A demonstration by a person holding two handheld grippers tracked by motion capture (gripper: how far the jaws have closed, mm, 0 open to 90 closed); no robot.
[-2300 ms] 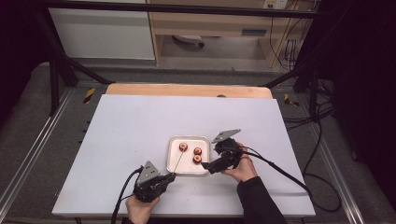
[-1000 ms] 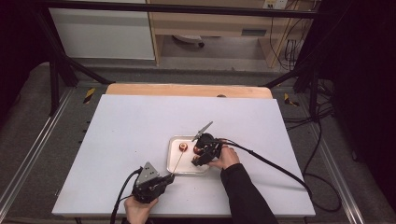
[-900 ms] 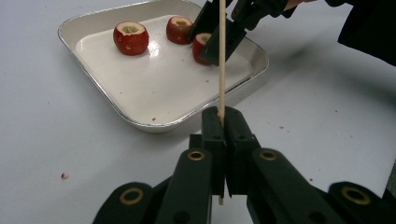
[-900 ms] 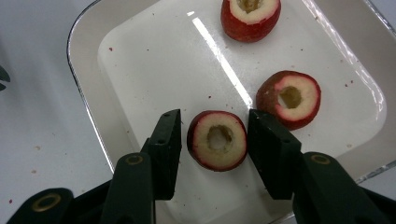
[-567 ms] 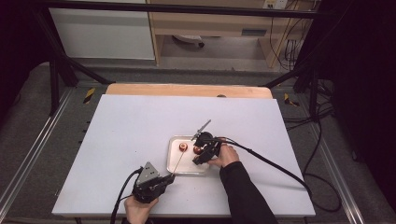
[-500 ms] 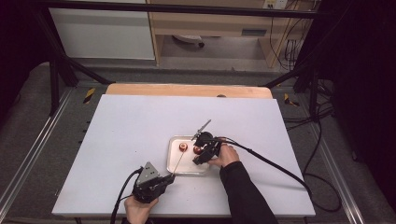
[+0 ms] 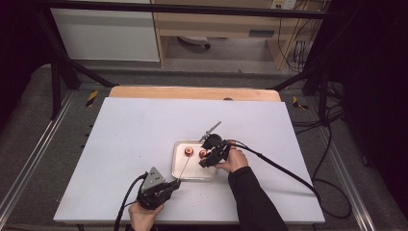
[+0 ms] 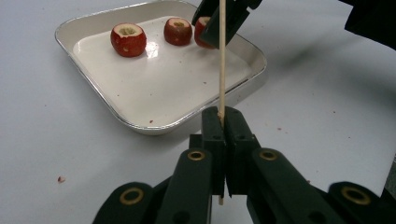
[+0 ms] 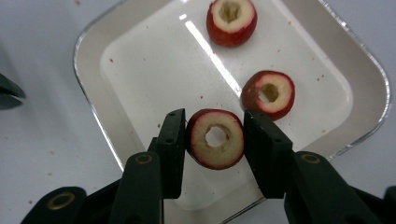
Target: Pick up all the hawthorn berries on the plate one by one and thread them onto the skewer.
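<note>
In the high view, the white bench [image 7: 120,144] carries a tray [image 7: 179,171] near its front, with the right hand-held gripper [image 7: 206,160] over it, blurred.

Left gripper view: the left hand-held gripper [image 8: 225,122] is clamped on a wooden skewer [image 8: 222,56] beside the tray.

Right gripper view: jaws pinch a cored fruit ring [image 9: 216,138] above the tray; two more rings [image 9: 268,95] lie inside.

table [image 7: 134,144]: white top, wood far edge | floor [image 7: 29,139]: grey | cabinet [image 7: 106,33]: white | surroundings: dark
</note>
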